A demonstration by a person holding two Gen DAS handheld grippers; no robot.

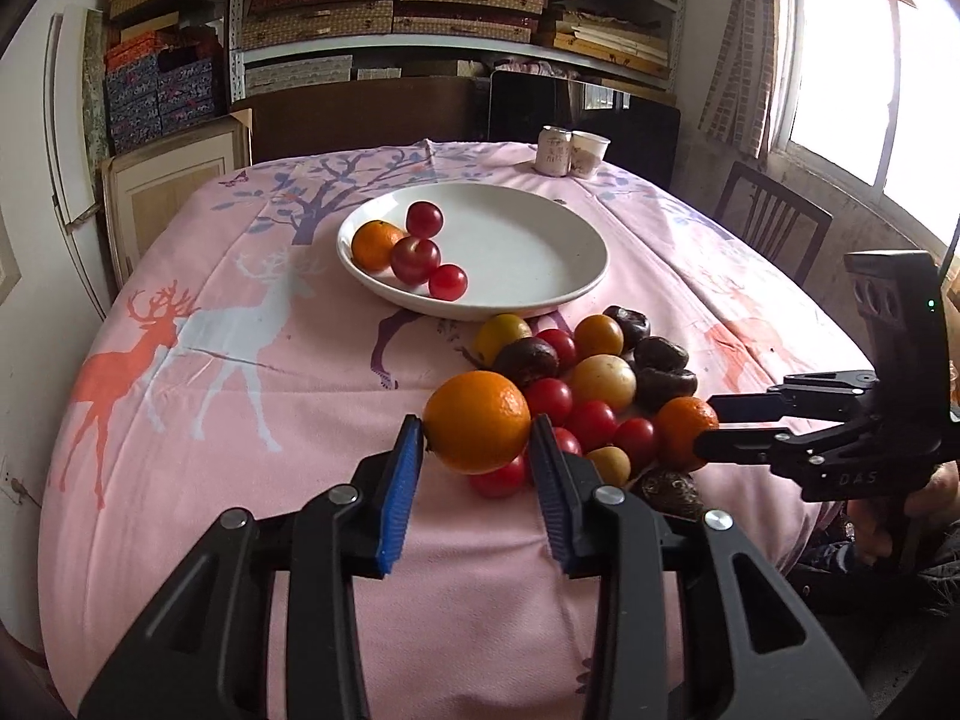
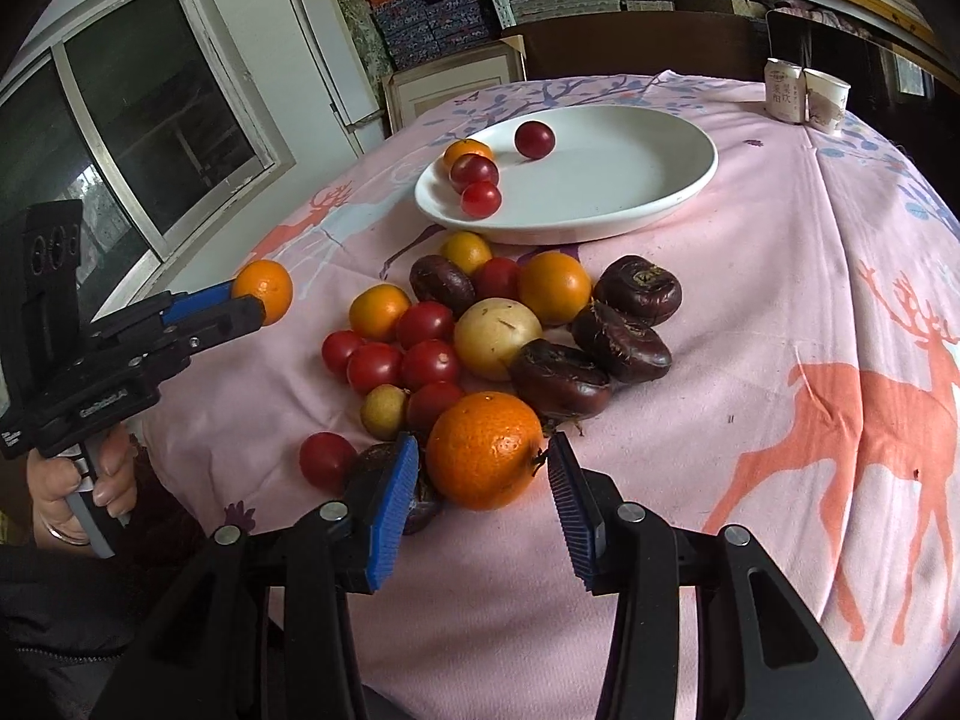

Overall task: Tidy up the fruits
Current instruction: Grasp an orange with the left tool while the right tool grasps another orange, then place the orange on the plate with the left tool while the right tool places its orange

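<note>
My left gripper (image 1: 476, 423) is shut on an orange (image 1: 477, 420), and in the right wrist view that left gripper (image 2: 249, 300) holds the orange (image 2: 264, 291) clear of the cloth. My right gripper (image 2: 483, 444) is open. Its blue pads stand either side of a second orange (image 2: 485, 450) resting at the near edge of the fruit pile (image 2: 474, 330); a small gap shows at the right pad. The right gripper (image 1: 708, 423) also shows at the right in the left wrist view. A white plate (image 1: 540, 300) behind the pile holds a small orange (image 1: 375, 245) and three red fruits.
The pile mixes red, yellow, orange and dark brown fruits on a pink deer-print tablecloth (image 1: 240, 420). A can (image 1: 553, 150) and a paper cup (image 1: 589, 153) stand at the table's far edge. A chair (image 1: 774, 228) is at the right, and shelves line the wall behind.
</note>
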